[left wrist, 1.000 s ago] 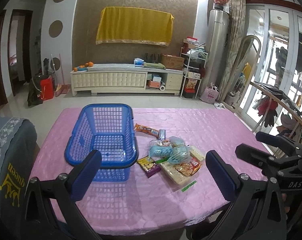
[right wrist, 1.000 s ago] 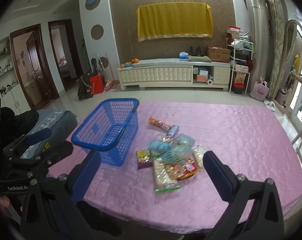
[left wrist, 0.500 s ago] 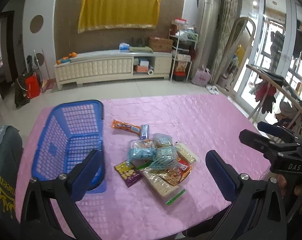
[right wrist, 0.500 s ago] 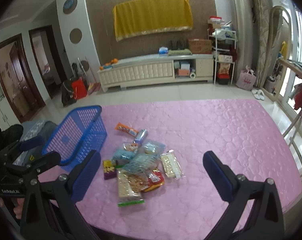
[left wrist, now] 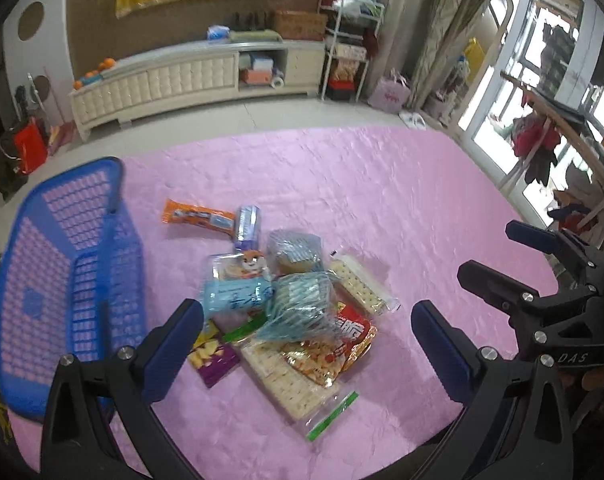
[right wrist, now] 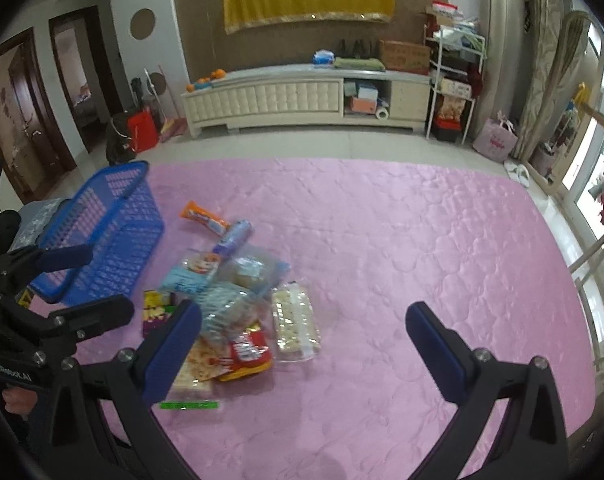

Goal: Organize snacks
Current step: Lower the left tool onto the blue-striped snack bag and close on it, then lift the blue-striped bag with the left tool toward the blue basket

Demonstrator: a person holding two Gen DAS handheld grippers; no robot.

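the blue basket [left wrist: 66, 280] is seen empty at the left of the pink tablecloth [left wrist: 382, 200], with the snack pile [left wrist: 286, 304] heaped just beside it. both the left gripper [left wrist: 306, 344] and right gripper [right wrist: 302, 344] are held spread wide and empty above it. since the slippery packets overlap, two could be dragged or dropped at once. only "das" on the right gripper's body and "genrobot.ai" on the left's can be read; packet print is too blurred.

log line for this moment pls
left tool: open, over snack pile | right tool: open, empty | blue basket: left of pile
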